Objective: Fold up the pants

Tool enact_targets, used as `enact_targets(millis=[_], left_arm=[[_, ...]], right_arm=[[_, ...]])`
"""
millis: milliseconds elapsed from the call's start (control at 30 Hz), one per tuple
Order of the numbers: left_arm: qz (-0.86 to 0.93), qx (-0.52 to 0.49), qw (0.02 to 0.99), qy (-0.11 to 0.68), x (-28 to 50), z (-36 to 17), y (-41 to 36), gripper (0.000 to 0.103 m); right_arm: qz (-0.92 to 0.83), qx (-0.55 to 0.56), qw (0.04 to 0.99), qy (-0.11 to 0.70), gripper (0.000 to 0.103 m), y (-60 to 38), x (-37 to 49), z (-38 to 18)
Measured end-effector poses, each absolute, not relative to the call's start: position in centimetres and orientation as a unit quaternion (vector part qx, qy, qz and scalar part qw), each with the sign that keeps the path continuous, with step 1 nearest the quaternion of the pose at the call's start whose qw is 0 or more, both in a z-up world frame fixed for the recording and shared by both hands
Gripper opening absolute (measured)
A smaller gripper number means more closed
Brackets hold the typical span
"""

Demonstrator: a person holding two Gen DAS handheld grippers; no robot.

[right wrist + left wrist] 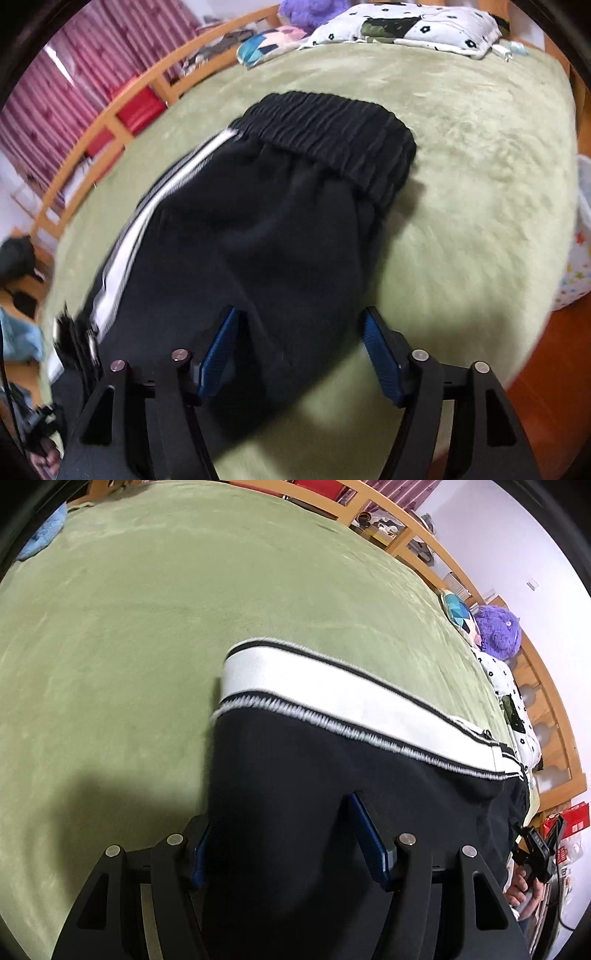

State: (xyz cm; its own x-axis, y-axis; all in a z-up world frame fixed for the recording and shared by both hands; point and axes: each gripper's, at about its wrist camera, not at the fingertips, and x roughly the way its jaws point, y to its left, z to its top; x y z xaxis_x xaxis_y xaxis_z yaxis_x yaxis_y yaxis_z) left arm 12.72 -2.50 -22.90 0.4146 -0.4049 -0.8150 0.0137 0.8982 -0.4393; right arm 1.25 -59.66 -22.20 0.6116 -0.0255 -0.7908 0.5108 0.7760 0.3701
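Observation:
Black pants [332, 775] with a white side stripe [332, 694] lie on a green blanket [129, 627]. My left gripper [280, 823] is open, its blue-padded fingers [369, 834] spread over the black cloth near the stripe end. In the right wrist view the pants [258, 229] show their gathered elastic waistband [332, 136] at the far end. My right gripper [299, 332] is open, one finger over the cloth's near edge, the other over the blanket [461, 221]. The right gripper also shows in the left wrist view [535, 853], held by a hand.
A white patterned pillow [406, 26], a purple plush toy [498, 631] and a teal cushion [458, 613] lie at the bed's head. A wooden bed rail [92, 125] runs along the side. A blue cloth [44, 531] lies at the far corner.

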Motion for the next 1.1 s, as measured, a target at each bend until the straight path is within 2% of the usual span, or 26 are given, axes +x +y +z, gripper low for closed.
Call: enact_targets(millis=[100, 133, 167, 200, 233, 267, 300, 367, 600, 733, 933, 1033, 1100], left_arm=[[-0.133, -0.180, 0.820, 0.526, 13.3, -22.8, -3.4, 0.061], [-0.136, -0.181, 0.821, 0.524, 13.3, -22.7, -3.4, 0.052], [-0.136, -0.180, 0.823, 0.521, 13.3, -22.5, -3.3, 0.038], [-0.137, -0.177, 0.825, 0.518, 13.2, -22.2, -3.3, 0.031], [-0.142, -0.175, 0.829, 0.512, 12.9, -21.9, -3.1, 0.018], [-0.146, -0.177, 0.834, 0.502, 12.6, -21.4, -2.9, 0.012], [-0.149, -0.178, 0.837, 0.495, 12.4, -20.9, -2.8, 0.012], [-0.151, -0.173, 0.850, 0.475, 11.8, -19.3, -2.7, 0.012], [-0.190, -0.191, 0.858, 0.437, 11.2, -13.7, 0.8, 0.012], [-0.157, -0.166, 0.878, 0.421, 10.5, -11.4, 5.7, 0.012], [-0.094, -0.155, 0.888, 0.423, 9.6, -9.8, 14.7, 0.012], [-0.084, -0.137, 0.880, 0.447, 10.1, -12.2, 15.6, 0.013], [-0.066, -0.127, 0.871, 0.470, 10.3, -14.6, 15.6, 0.018]], right_arm=[[-0.153, 0.316, 0.852, 0.389, 0.069, -61.1, 2.9, -22.8], [-0.149, 0.328, 0.852, 0.380, 0.070, -61.6, 3.3, -23.0], [-0.147, 0.338, 0.852, 0.372, 0.068, -62.0, 3.7, -23.1], [-0.146, 0.343, 0.851, 0.370, 0.064, -62.2, 4.1, -23.1], [-0.149, 0.339, 0.852, 0.369, 0.051, -62.2, 4.4, -23.0], [-0.148, 0.338, 0.854, 0.367, 0.034, -62.4, 4.6, -22.9], [-0.142, 0.341, 0.856, 0.362, 0.027, -62.3, 4.4, -22.8], [-0.152, 0.326, 0.867, 0.345, 0.021, -60.9, 4.1, -20.9], [-0.135, 0.267, 0.913, 0.276, 0.018, -54.3, 4.0, -10.8], [-0.093, 0.267, 0.921, 0.269, 0.018, -50.1, 4.3, -8.2], [-0.024, 0.281, 0.911, 0.300, 0.018, -42.6, 5.9, -10.9], [-0.023, 0.301, 0.886, 0.351, 0.020, -40.9, 7.5, -14.9], [-0.041, 0.297, 0.874, 0.383, 0.024, -40.5, 7.9, -17.1]])
